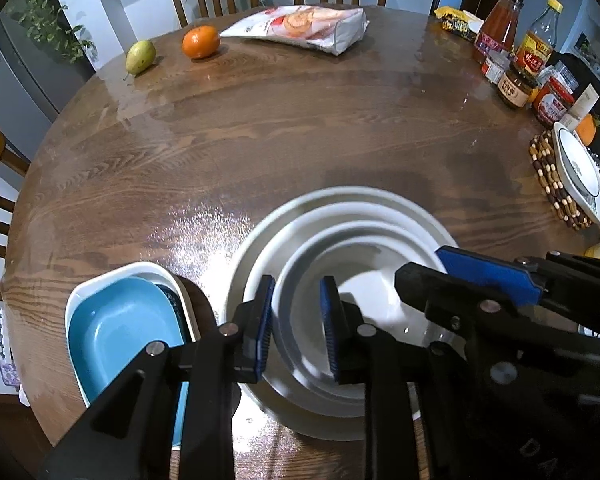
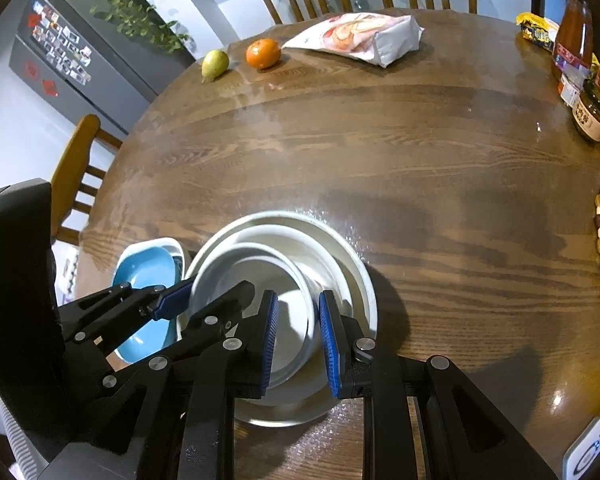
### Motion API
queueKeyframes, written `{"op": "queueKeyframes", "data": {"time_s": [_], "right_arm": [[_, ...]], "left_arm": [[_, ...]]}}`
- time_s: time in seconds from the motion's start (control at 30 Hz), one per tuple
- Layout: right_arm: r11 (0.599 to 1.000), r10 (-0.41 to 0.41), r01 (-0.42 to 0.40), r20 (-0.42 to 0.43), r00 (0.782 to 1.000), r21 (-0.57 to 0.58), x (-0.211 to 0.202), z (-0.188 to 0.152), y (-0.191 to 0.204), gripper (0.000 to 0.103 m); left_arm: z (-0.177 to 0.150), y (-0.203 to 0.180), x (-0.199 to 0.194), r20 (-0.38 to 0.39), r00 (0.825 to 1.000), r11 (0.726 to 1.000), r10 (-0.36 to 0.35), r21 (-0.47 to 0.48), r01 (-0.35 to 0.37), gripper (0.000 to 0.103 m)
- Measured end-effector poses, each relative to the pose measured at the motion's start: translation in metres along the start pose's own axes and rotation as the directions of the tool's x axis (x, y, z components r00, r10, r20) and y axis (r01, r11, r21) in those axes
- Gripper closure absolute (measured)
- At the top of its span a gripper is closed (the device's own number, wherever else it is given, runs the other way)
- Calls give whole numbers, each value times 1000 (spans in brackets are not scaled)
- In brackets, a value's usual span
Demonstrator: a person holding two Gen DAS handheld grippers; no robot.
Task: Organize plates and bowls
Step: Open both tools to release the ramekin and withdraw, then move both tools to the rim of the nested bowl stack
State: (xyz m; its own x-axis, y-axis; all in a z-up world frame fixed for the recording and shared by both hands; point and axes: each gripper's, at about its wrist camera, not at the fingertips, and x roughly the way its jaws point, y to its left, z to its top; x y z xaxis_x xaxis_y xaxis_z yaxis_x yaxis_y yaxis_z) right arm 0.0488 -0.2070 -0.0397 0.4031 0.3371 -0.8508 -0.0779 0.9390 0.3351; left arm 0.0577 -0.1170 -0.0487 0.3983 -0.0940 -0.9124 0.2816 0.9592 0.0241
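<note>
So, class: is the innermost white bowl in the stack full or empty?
Empty. The innermost white bowl shows a bare white bottom in both wrist views; both open grippers hover over it.

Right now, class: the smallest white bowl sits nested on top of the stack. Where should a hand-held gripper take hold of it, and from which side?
Grip the smallest white bowl by its thin raised rim, one finger inside and one outside. It sits tilted in the larger white bowls, so its near rim, towards the right hand-held gripper, stands proud. Come from that near side, probably from slightly above.

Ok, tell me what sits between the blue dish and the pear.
Nothing: only bare wooden table lies between the blue dish and the pear. The left wrist view shows it best; the orange sits off to the pear's side.
</note>
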Motion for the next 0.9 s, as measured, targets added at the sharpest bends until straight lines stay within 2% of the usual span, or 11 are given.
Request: {"op": "queueKeyframes", "data": {"time_s": [0.07,0.17,0.33,0.4,0.53,0.6,0.67,0.8,0.9], "right_arm": [[1000,3,-3,12,1000,-1,-4,1,0,80],[1000,1,-1,26,1000,-6,-9,2,0,80],[1000,19,-19,43,999,-4,-17,4,1,80],[1000,30,-30,51,998,-10,-22,4,2,80],[999,39,-38,90,995,-18,-37,5,2,64],[999,40,-39,114,993,-10,-45,6,-1,59],[999,45,-45,132,990,3,-52,7,-5,50],[997,67,-70,130,989,24,-58,6,-12,46],[996,76,-82,127,989,42,-61,3,-18,46]], "left_arm": [[2,-1,-3,14,1000,1000,2,0,-2,76],[3,-3,-9,32,999,1000,-2,11,2,61],[5,-7,-19,61,998,1000,-5,26,4,56],[6,-7,-26,80,997,1000,-3,26,1,46],[7,-4,-41,117,993,1000,-3,22,0,41],[8,-3,-46,132,991,1000,1,21,-4,31],[8,-1,-51,138,990,1000,-2,17,0,27],[8,-1,-57,147,989,1000,2,13,-4,18],[8,-1,-59,138,990,1000,-2,15,0,17]]}}
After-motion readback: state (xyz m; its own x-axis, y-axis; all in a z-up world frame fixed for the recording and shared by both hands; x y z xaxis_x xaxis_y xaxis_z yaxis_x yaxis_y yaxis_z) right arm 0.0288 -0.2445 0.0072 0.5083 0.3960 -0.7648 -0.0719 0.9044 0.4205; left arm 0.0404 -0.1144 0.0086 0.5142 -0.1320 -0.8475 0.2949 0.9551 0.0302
